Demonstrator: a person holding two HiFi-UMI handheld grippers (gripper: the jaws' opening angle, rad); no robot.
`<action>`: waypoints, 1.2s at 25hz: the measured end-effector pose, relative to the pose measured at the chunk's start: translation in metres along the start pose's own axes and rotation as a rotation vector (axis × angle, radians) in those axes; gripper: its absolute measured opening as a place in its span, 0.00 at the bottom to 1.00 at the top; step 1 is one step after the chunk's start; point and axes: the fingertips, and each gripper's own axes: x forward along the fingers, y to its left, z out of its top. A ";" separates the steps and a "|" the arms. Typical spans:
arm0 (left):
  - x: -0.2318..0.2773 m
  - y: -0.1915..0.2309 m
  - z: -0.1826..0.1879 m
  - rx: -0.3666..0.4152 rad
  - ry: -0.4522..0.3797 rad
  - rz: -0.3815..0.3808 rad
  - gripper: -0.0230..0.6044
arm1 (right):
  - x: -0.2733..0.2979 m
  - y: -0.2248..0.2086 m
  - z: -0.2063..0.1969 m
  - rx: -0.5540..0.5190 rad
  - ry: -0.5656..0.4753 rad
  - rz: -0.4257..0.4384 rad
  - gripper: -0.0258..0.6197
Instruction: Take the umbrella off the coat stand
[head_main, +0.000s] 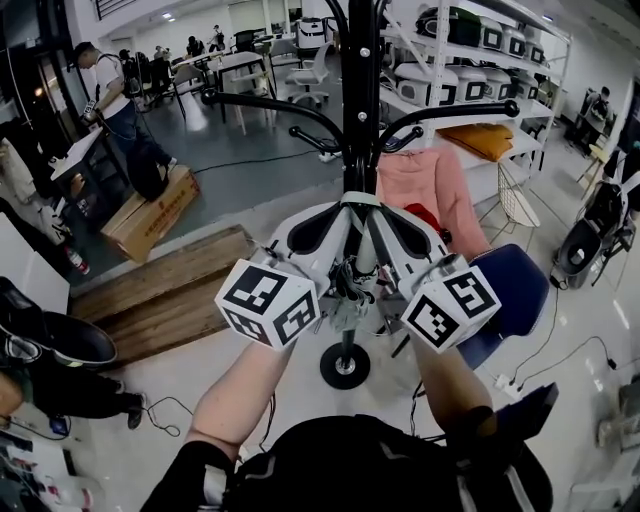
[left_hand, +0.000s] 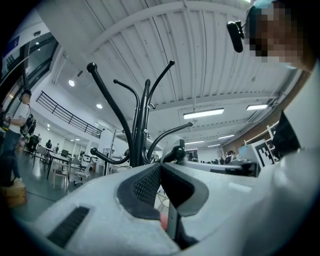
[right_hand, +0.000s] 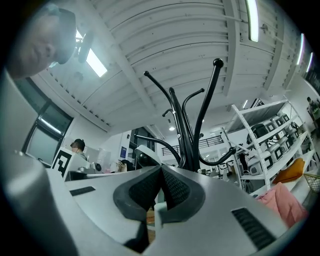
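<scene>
The black coat stand (head_main: 360, 90) rises straight ahead of me, its curved hooks spreading above both grippers. My left gripper (head_main: 345, 206) and right gripper (head_main: 378, 208) are side by side with their tips right at the pole. In the left gripper view the stand (left_hand: 141, 125) is just beyond the left gripper (left_hand: 160, 167), whose dark pads meet with nothing between them. The right gripper (right_hand: 161, 170) is shut the same way before the stand (right_hand: 184, 135). A dark blue rounded shape (head_main: 515, 290) lies low on the right; I cannot tell whether it is the umbrella.
A pink garment (head_main: 430, 185) hangs at the stand's right side. The round base (head_main: 345, 366) stands on the floor below. White shelving (head_main: 470, 60) with appliances is behind on the right, a wooden pallet (head_main: 170, 290) and a cardboard box (head_main: 150, 215) on the left. People stand at far tables.
</scene>
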 end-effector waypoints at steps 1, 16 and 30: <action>0.000 0.002 -0.003 -0.006 0.003 0.003 0.06 | 0.000 0.000 -0.003 0.003 0.000 0.001 0.05; 0.016 0.021 -0.037 -0.034 0.053 0.030 0.06 | 0.013 -0.028 -0.038 0.035 0.049 -0.040 0.05; 0.028 0.030 -0.054 -0.022 0.086 0.050 0.06 | 0.022 -0.042 -0.057 0.031 0.085 -0.027 0.05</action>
